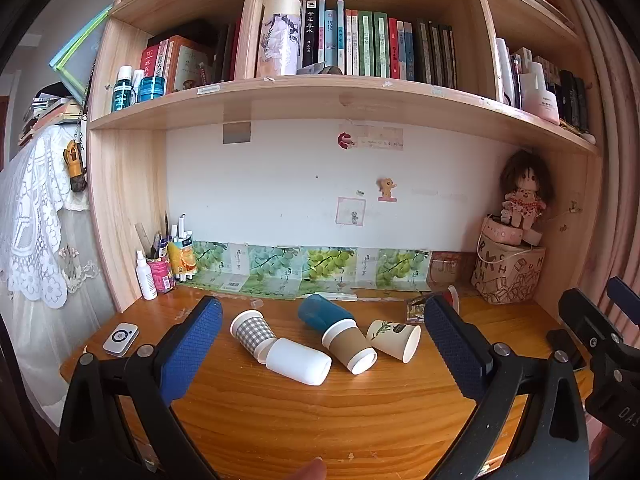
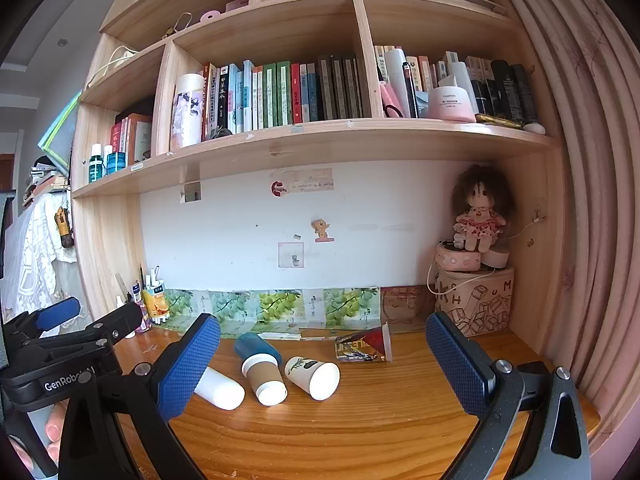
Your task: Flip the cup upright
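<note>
1. Five cups lie on their sides in a cluster on the wooden desk [image 1: 280, 420]: a checked cup [image 1: 251, 334], a white cup [image 1: 298, 361], a blue cup [image 1: 322, 312], a brown cup [image 1: 352, 346] and a leaf-print cup [image 1: 394, 339].
2. The white cup touches the checked cup's rim; the brown cup's base sits against the blue cup.
3. The left gripper [image 1: 322, 344] hovers above the near desk edge, jaws spread wide, holding nothing.
4. The right gripper [image 2: 322, 364] is likewise wide open and empty, the cups showing between its blue pads [image 2: 188, 366].
5. A crumpled wrapper [image 2: 362, 346] lies behind the leaf-print cup, near the wall.
</note>
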`<action>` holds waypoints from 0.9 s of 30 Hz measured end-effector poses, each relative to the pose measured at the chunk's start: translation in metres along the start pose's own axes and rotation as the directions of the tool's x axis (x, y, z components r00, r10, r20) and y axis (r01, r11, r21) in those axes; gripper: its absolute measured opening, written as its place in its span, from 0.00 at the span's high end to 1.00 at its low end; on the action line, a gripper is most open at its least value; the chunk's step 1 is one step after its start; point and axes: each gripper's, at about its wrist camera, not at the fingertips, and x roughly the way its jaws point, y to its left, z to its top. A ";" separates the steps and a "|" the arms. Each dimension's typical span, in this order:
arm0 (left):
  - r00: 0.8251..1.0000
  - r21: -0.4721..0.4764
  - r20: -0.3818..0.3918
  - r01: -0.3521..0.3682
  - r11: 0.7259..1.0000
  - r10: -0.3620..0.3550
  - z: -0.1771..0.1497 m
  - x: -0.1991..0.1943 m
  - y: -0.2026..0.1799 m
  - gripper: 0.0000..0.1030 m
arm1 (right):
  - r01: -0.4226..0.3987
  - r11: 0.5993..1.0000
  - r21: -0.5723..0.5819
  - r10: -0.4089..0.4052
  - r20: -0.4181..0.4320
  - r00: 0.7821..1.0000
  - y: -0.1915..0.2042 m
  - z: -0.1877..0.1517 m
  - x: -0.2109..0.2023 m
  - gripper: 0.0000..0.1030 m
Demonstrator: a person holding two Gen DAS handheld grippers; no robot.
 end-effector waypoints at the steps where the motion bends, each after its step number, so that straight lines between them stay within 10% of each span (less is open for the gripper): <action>1: 1.000 0.001 0.000 0.002 1.000 -0.002 0.000 0.000 0.000 0.02 | 0.000 1.000 0.001 0.000 0.000 1.000 -0.001 0.000 0.000 0.00; 27: 0.999 -0.016 -0.033 -0.040 0.999 0.040 -0.005 0.002 0.010 0.02 | 0.021 1.000 -0.009 -0.021 -0.027 0.999 -0.001 -0.003 0.001 0.00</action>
